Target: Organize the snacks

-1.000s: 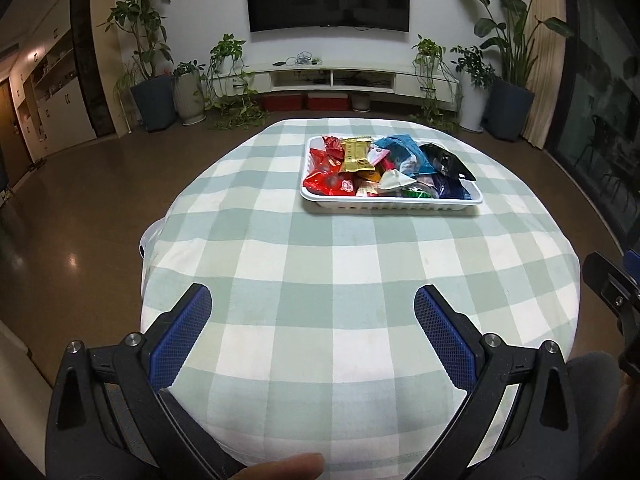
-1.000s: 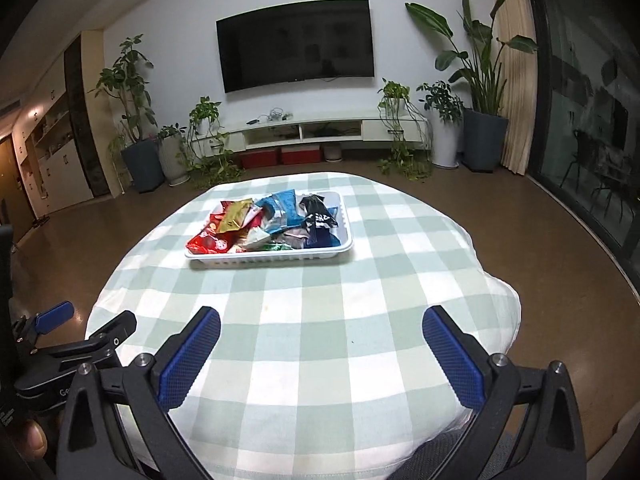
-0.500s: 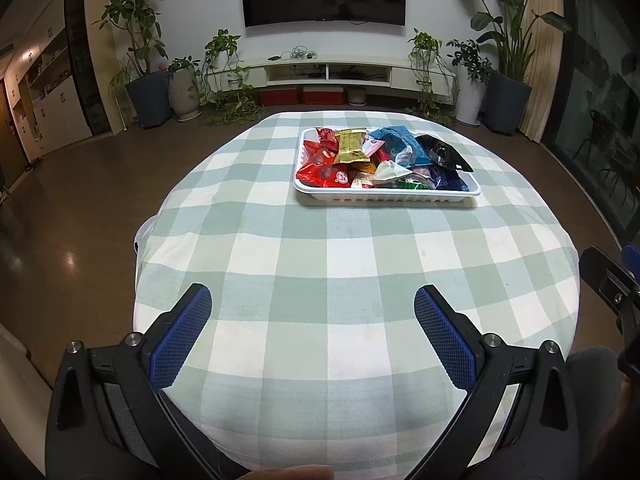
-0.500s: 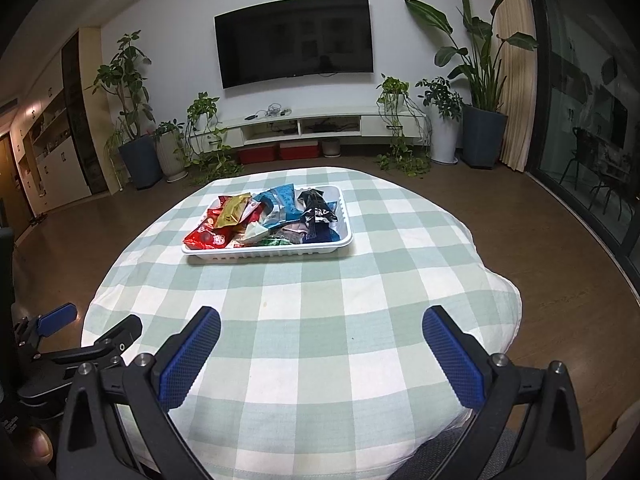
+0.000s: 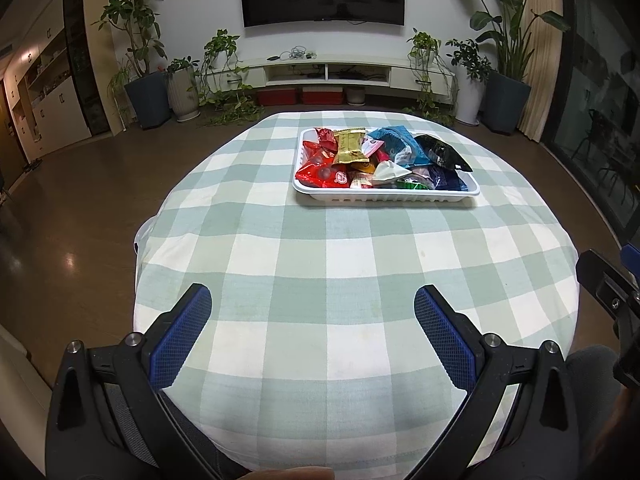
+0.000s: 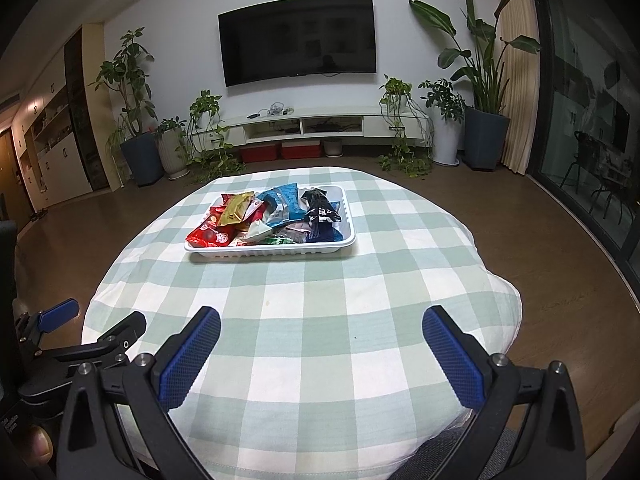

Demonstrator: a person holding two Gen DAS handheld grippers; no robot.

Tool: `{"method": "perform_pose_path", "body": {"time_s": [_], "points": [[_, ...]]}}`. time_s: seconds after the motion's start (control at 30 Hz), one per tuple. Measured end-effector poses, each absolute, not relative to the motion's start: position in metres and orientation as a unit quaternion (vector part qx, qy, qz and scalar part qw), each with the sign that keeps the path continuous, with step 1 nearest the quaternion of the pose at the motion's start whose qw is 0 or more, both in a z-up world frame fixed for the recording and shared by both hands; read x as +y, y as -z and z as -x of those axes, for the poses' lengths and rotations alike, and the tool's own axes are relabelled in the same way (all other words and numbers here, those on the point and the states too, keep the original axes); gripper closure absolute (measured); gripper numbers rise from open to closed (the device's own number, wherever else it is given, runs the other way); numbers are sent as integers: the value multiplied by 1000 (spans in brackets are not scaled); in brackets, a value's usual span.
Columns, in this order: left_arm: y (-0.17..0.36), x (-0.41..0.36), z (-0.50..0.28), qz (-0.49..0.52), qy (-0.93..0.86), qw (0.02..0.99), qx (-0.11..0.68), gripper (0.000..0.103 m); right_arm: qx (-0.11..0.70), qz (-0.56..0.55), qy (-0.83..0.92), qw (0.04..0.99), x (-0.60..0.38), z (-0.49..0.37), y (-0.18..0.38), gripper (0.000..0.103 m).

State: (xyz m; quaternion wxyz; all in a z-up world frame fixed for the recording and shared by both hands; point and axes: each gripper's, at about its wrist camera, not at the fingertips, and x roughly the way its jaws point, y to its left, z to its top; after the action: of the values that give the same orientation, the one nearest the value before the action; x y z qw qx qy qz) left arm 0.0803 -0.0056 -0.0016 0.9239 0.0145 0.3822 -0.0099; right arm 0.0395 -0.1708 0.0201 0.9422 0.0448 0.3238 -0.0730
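Note:
A white tray (image 5: 384, 197) on the far side of the table holds a heap of snack packets: a red one (image 5: 322, 172), a gold one (image 5: 351, 149), a blue one (image 5: 394, 141) and a black one (image 5: 440, 152). The tray also shows in the right wrist view (image 6: 272, 250). My left gripper (image 5: 312, 300) is open and empty above the table's near edge. My right gripper (image 6: 320, 320) is open and empty, also near the front edge, to the right of the left one. Both are well short of the tray.
The round table wears a green and white checked cloth (image 5: 328, 248). The right gripper's frame shows at the right edge of the left wrist view (image 5: 608, 292). Potted plants (image 6: 476, 80), a TV (image 6: 298, 40) and a low cabinet (image 6: 308, 124) stand by the far wall.
Both grippers have tilted or risen a little, so the tray sits lower in the views. Both stay open and empty. The tray and packets have not moved.

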Motion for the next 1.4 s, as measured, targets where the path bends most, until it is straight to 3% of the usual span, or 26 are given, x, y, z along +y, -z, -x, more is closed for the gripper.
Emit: {"method": "perform_pose_path", "body": {"time_s": [1.4], "points": [[2,-4,-80,-14,9,924,383,0,325,-44,73,942,-170,-39,-24,0]]}}
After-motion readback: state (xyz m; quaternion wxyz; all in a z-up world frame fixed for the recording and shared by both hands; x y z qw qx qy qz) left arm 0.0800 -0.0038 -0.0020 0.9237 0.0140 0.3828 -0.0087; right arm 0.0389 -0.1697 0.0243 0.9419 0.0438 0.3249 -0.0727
